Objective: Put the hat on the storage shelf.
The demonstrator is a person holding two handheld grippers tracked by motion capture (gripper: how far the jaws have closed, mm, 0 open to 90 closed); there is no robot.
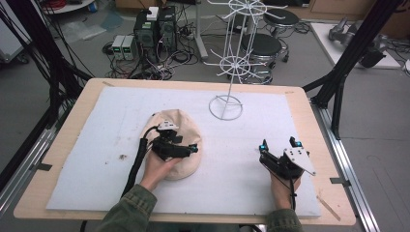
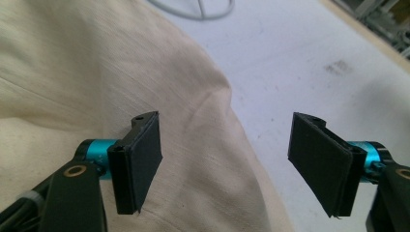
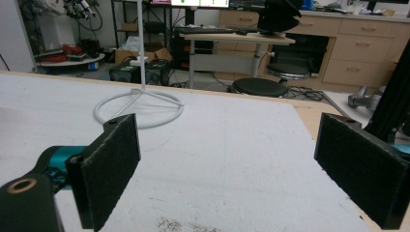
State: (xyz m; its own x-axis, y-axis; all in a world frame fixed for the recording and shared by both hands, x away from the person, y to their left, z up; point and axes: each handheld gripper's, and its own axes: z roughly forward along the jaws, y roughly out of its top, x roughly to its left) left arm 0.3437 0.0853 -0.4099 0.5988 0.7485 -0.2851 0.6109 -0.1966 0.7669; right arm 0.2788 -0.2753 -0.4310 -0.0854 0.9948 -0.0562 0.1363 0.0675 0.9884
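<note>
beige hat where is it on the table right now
In the high view the beige hat lies left of centre on the white mat, under the open left gripper, with the white wire rack behind it to the right.

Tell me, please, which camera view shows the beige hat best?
The high view: there the whole beige hat lies on the white mat, with the open left gripper over it. The left gripper view gives a close part of its cloth. The right gripper view faces the white wire rack's base.
</note>
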